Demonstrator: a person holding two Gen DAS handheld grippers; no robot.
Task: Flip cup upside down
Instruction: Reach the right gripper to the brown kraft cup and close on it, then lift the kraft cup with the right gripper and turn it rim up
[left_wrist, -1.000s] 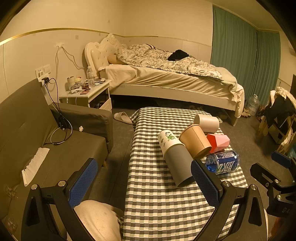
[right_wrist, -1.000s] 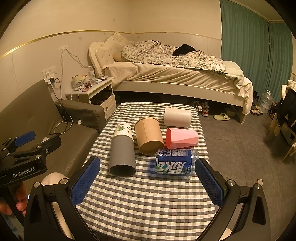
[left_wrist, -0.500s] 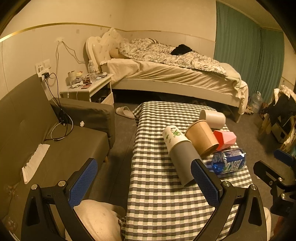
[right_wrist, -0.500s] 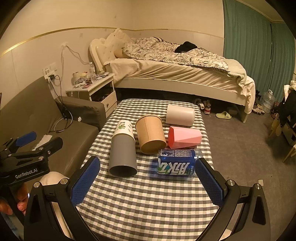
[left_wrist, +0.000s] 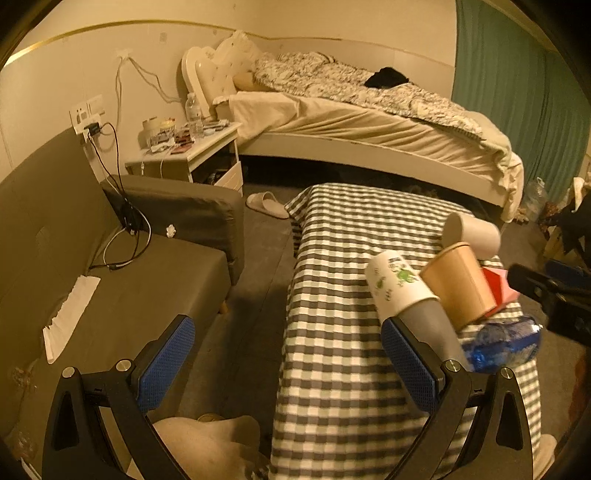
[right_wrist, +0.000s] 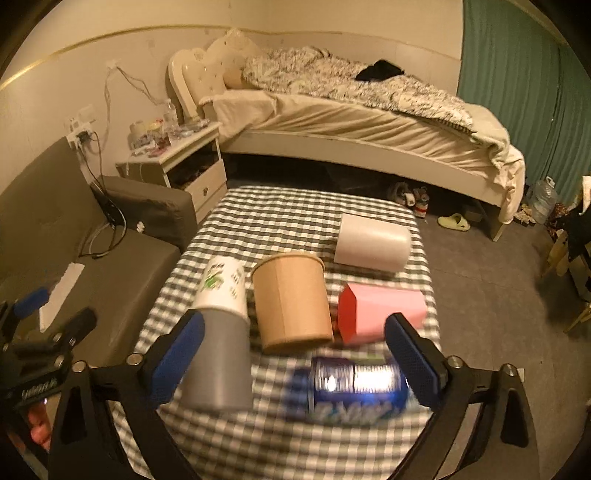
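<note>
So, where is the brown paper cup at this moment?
In the right wrist view, the brown paper cup lies on its side mid-table, between the white-and-grey cup and the pink cup.

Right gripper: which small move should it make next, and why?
Probably ease the right gripper forward and down toward the brown paper cup. Its jaws are open and hold nothing, and that cup lies on its side on the checked table, roughly centred between the fingers, so it seems the nearest one to grasp.
</note>
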